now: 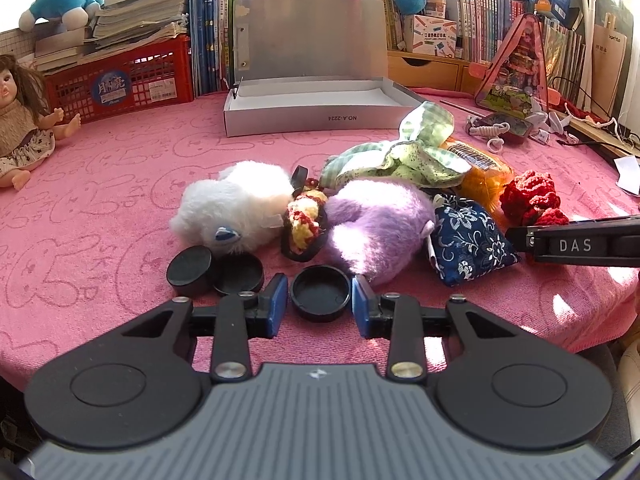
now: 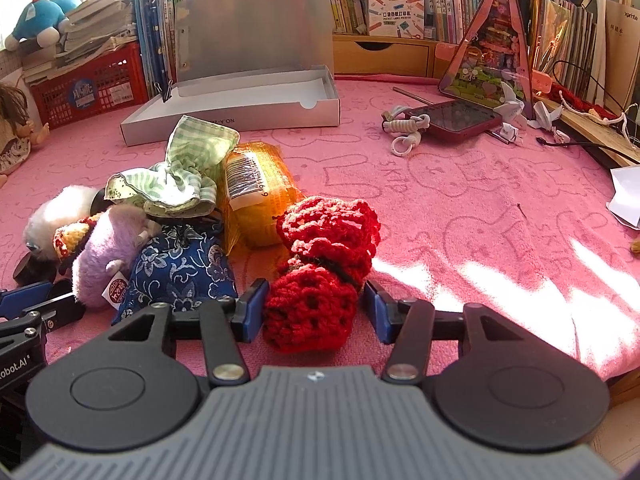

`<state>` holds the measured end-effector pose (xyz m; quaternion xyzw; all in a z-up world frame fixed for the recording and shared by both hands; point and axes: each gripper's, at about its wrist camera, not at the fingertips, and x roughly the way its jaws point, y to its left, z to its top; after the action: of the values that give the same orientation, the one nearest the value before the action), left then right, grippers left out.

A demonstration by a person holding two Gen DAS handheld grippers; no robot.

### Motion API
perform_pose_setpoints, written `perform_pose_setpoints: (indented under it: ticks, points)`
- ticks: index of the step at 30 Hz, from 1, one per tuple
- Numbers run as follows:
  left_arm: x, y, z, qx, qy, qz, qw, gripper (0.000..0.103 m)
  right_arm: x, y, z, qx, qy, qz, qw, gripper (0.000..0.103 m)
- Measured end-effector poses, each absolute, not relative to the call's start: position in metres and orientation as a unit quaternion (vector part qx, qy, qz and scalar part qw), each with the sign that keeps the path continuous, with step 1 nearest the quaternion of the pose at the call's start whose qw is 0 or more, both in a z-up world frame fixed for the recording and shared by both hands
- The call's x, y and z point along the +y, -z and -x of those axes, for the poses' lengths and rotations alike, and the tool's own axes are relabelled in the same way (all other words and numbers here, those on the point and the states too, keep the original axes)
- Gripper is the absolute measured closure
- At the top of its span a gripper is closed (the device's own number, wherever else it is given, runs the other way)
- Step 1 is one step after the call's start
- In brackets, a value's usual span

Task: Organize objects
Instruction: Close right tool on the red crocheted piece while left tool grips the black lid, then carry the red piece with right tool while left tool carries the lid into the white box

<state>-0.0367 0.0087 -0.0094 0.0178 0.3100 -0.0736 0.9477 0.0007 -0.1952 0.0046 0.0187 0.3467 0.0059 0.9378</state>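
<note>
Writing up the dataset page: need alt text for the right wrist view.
The right gripper straddles a red crocheted piece on a pink towel-covered table, left pad touching it, right pad apart. Plush toys, a blue floral pouch and an open silver box lie beyond.

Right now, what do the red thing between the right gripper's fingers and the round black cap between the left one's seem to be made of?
Red thing: crocheted yarn, probably acrylic or wool; open looped stitches and a fuzzy matte surface show.
Round black cap: likely moulded plastic, though rubber is possible; smooth, dull sheen, an even raised rim.
</note>
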Motion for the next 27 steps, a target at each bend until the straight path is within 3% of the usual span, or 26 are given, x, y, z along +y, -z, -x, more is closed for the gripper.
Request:
perform_pose_setpoints:
  ticks: [6, 27]
  points:
    - [0.01, 0.001, 0.039, 0.303, 0.077, -0.015, 0.95, 0.065, -0.2, -0.008, 0.0, 0.35, -0.001, -0.032, 0.936, 0.058]
    - [0.022, -0.048, 0.015, 0.283, 0.096, 0.036, 0.954, 0.065, -0.226, -0.05, -0.005, 0.319, -0.014, -0.086, 0.944, 0.059]
